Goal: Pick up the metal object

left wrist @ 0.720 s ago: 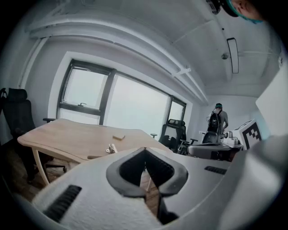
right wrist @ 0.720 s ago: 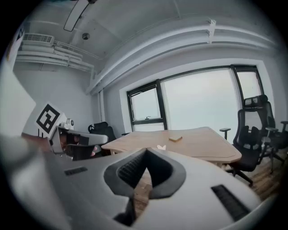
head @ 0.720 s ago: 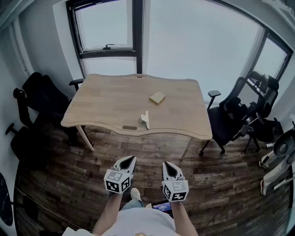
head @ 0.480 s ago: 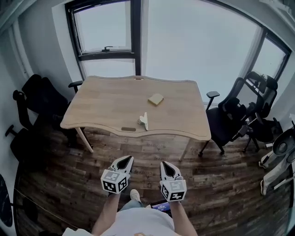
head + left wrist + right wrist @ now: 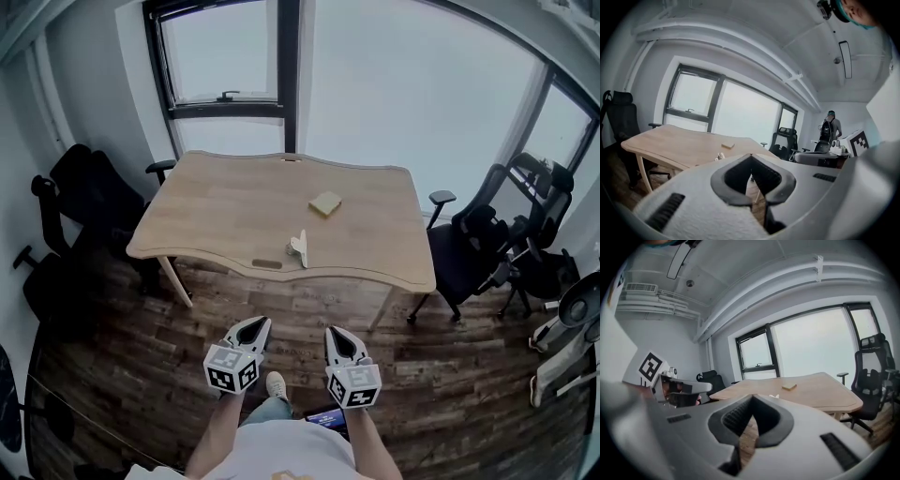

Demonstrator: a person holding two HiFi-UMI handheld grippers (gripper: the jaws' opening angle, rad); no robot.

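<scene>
Office room, wooden table [image 5: 234, 206] by the window. Metal object [image 5: 298, 247] sat near the table's front edge, well ahead of both sets of fingertips and roughly centred between them. Left gripper [image 5: 257, 322] and right gripper [image 5: 336, 334] each had jaws pressed together with nothing between them. Object looked pale and thin, like bent sheet with a raised fin; finer detail was too small to tell. Probably light, stiff and slick. I'd pinch squarely across the raised fin, or it could skate on the wood.
</scene>
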